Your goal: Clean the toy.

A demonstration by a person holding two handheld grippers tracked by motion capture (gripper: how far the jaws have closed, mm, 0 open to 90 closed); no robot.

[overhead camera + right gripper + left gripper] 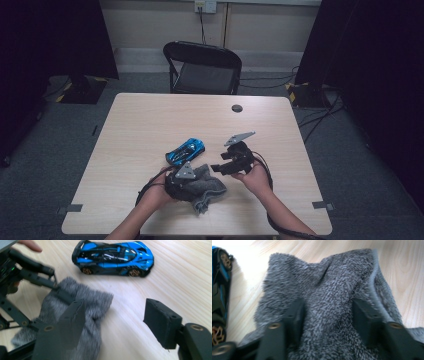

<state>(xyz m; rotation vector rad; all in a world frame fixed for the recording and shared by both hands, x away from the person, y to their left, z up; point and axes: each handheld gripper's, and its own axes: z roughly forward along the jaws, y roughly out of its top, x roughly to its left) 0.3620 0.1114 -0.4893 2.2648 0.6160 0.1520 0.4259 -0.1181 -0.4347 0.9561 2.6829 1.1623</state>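
Nearest the table's front edge, the grey cloth (202,187) lies bunched on the table (140,125). The left gripper (327,312) has a fold of it between its jaws, clamped on the pile. Just to the right, the right gripper (115,322) hangs with its jaws apart, nothing between them. Just beyond the cloth stands the blue toy car (186,151).
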